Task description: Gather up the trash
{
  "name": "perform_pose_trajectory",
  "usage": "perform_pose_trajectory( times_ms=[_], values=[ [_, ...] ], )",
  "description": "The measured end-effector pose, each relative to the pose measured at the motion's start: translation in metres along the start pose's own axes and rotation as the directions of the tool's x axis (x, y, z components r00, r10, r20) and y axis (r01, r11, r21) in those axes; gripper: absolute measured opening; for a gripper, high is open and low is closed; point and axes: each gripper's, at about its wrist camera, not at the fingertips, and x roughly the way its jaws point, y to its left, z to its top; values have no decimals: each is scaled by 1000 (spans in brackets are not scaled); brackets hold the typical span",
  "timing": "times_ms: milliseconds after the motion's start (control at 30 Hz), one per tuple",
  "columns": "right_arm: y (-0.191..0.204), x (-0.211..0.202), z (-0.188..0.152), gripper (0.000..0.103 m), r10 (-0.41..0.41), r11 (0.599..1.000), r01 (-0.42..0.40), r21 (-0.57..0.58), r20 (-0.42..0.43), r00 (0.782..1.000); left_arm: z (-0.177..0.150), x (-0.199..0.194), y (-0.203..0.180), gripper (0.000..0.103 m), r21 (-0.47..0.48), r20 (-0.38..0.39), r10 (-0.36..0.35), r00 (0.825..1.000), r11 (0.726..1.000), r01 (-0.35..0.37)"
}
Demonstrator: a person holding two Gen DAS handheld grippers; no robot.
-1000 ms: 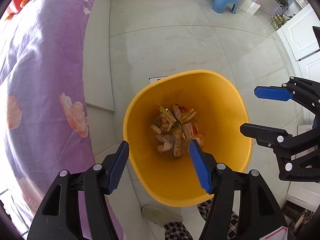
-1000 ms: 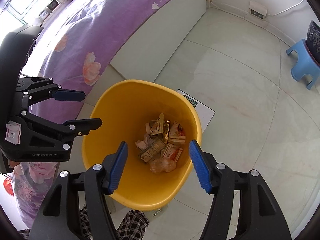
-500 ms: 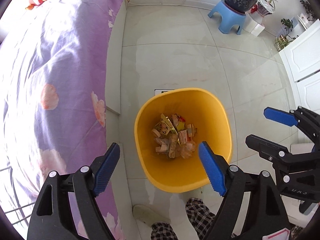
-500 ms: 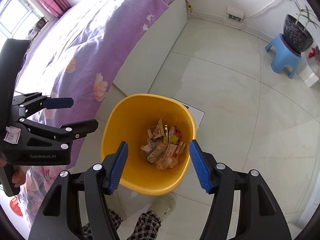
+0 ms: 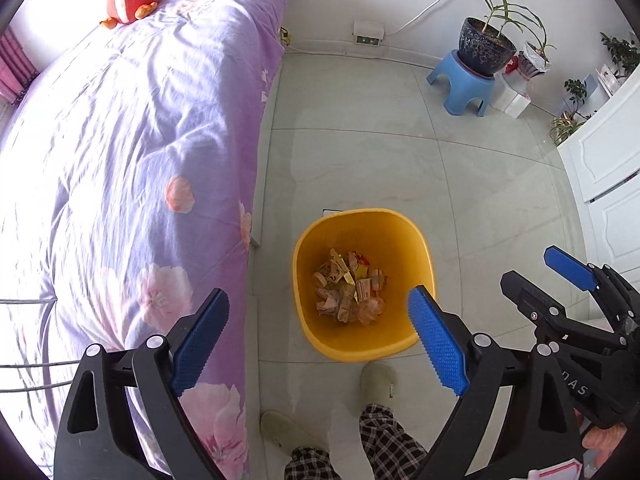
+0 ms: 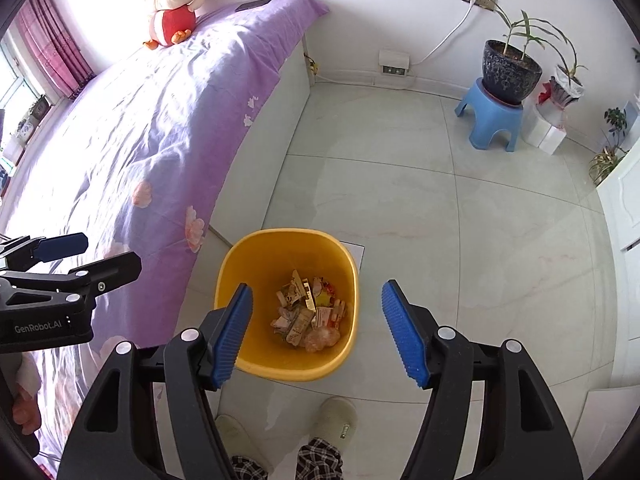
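Bedroom with pale floor tiles (image 6: 400, 200) and a purple flowered bed (image 5: 120, 160) alongside. The yellow trash bin (image 6: 256, 256) sits on the floor just beside the bed, wrappers (image 6: 308, 316) piled at its bottom. Left gripper (image 5: 320, 340) and right gripper (image 6: 316, 328) are both above it, jaws opening, nothing between them.

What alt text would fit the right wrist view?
A yellow bin holding wrappers stands on a tiled floor beside a purple bed. The right gripper hangs above it, jaws opening and empty. The left gripper shows at the left edge.
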Motion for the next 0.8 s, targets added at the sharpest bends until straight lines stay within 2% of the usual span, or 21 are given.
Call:
perform_pose_trajectory(
  times_ms=[400, 800],
  values=[
    [12, -31, 1, 68, 3, 1000, -3, 2, 23, 1000, -4, -29, 6, 91, -5, 20, 1, 1000, 1000, -1],
    [22, -40, 3, 69, 10, 1000, -10, 1, 27, 1000, -4, -40, 9, 91, 0, 35, 8, 999, 1000, -8]
  ],
)
